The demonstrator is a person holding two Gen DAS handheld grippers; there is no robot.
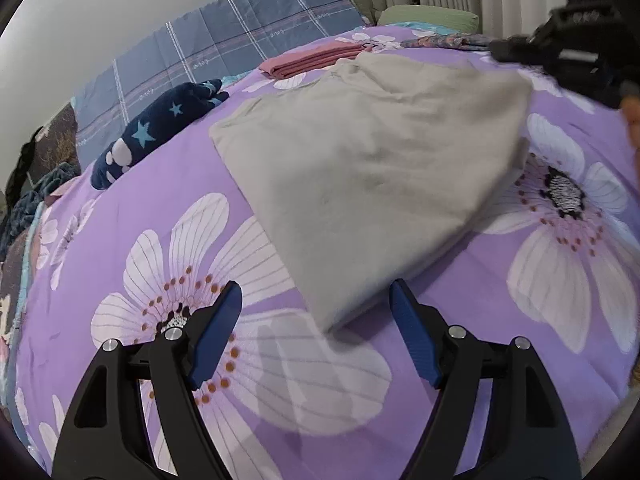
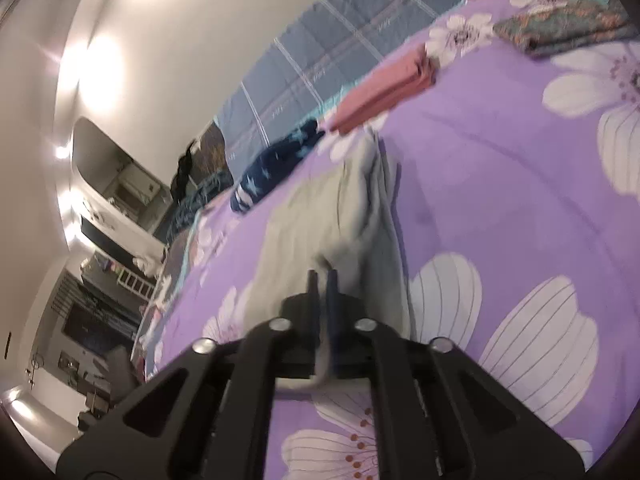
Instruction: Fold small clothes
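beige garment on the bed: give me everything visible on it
The beige garment is plain, soft, matte cloth, partly folded into a rough wedge with light wrinkles. It lies on the purple floral bedspread, one corner pointing between the open left gripper fingers without touching them. The right gripper is shut on its edge, lifting that side into a bunched ridge.

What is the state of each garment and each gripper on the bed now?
Beige garment: partly folded, one edge lifted.
Right gripper: shut on the beige garment.
Left gripper: open, empty.
Pink garment: folded, flat.
Navy star garment: lying unfolded.
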